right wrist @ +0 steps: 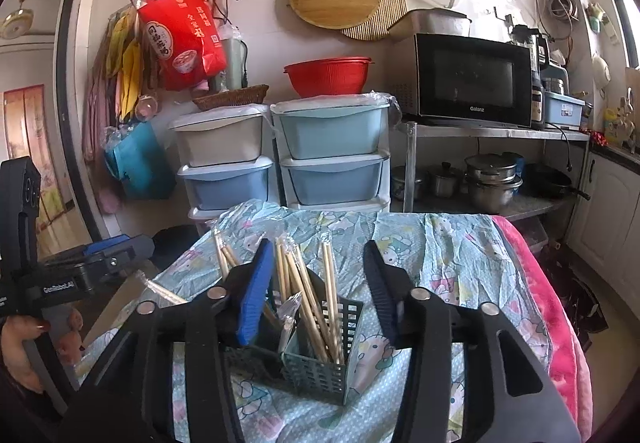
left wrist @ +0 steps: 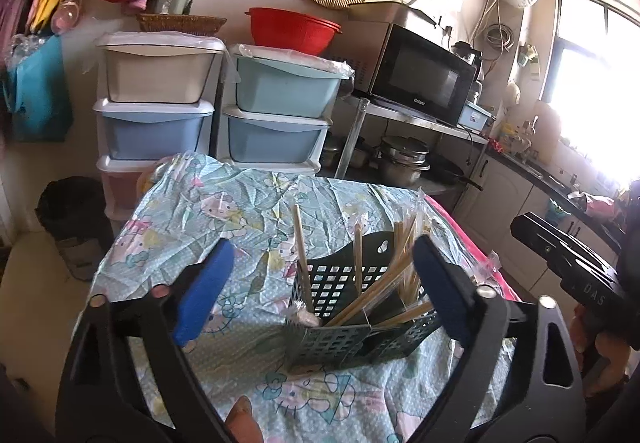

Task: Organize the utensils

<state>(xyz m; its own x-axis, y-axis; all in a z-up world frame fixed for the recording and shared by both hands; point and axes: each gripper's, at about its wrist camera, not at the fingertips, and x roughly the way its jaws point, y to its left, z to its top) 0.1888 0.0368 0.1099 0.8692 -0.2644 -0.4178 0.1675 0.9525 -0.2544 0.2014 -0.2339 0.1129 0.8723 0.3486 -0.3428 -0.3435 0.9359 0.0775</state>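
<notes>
We log the chopsticks [right wrist: 316, 307] standing in the holder [left wrist: 340, 327] just ahead of both parted, empty tongs [left wrist: 320, 291] [right wrist: 316, 299]; little seems left to sort.

microwave [right wrist: 472, 79]: "Galanz" | left gripper [right wrist: 116, 253] body: "GenRobot.AI"

My left black plastic gripper [left wrist: 322, 285] has blue foam pads [left wrist: 204, 289] and round silver screws. My right black gripper [right wrist: 316, 293] looks the same; its ribbed dark finger [right wrist: 382, 293] shows. White lettering marks both bodies.
</notes>
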